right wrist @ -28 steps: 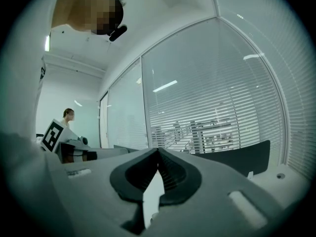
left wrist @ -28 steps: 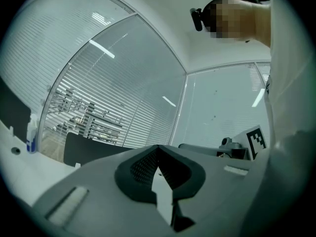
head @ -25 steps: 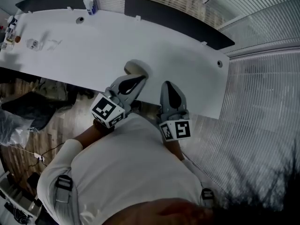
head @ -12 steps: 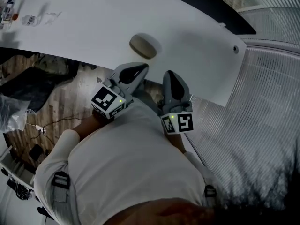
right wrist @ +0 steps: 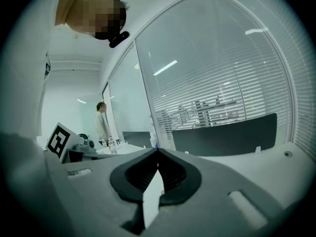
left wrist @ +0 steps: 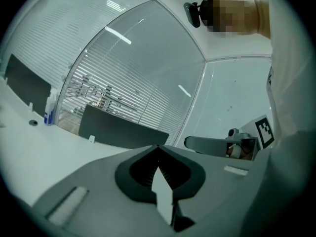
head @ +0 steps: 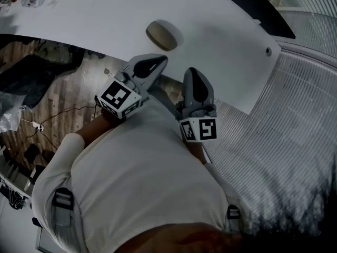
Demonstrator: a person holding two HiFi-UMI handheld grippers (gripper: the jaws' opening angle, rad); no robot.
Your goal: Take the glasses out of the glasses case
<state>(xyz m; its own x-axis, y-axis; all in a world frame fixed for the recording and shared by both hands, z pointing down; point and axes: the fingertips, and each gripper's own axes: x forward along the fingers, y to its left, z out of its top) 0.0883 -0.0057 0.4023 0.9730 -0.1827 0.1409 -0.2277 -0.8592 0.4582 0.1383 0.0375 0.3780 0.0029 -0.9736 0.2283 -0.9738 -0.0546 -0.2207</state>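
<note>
Inside of glasses case (head: 161,35) not visible. Well left of case, small items (head: 32,0) on table (head: 105,20), cut by top edge, too small to identify. Table beyond case cropped too.

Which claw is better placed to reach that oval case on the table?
Left, probably. The left gripper points toward the glasses case and sits nearer; the right gripper lies farther aside. Both are shut.

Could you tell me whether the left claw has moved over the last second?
Yes. Its tip overlapped the glasses case then; now the left claw sits nearer the person, with bare table showing between them.
</note>
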